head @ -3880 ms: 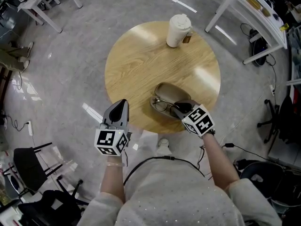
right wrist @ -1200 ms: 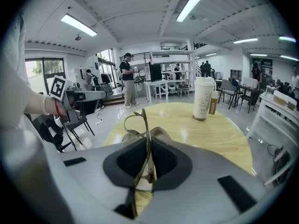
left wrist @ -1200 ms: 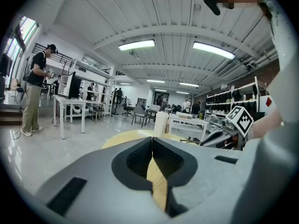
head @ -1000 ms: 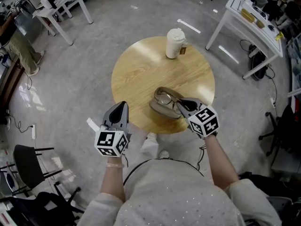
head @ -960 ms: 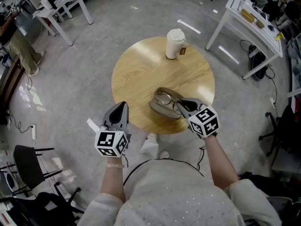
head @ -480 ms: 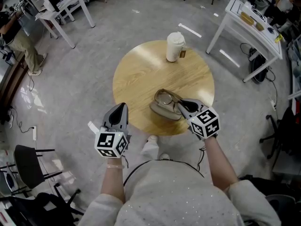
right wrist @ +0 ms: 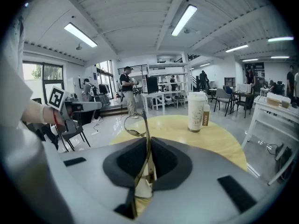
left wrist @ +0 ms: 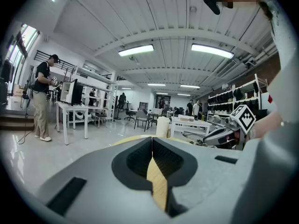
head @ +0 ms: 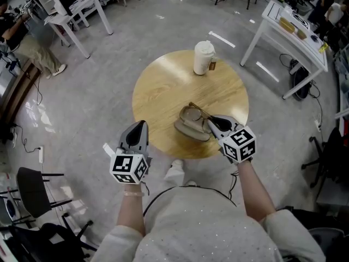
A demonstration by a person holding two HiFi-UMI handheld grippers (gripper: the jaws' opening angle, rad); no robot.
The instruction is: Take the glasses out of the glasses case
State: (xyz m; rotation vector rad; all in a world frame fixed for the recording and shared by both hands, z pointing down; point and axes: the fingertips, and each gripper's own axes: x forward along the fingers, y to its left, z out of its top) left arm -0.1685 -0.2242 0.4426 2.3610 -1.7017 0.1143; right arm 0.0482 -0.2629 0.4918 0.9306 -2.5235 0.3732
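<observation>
Glasses (head: 191, 113) over the open glasses case (head: 188, 131), at the table's (head: 163, 86) 5 o'clock side, long axis toward 10 o'clock. One temple clamped in the nearly closed jaws of the right gripper (head: 210, 122). Left gripper (head: 140, 125) at 7 o'clock: jaws together, empty.

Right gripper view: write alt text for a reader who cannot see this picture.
The right gripper is shut on the thin frame of a pair of glasses, with one lens ring sticking up ahead of it. Beyond is a round wooden table with a lidded paper cup standing on it.
</observation>
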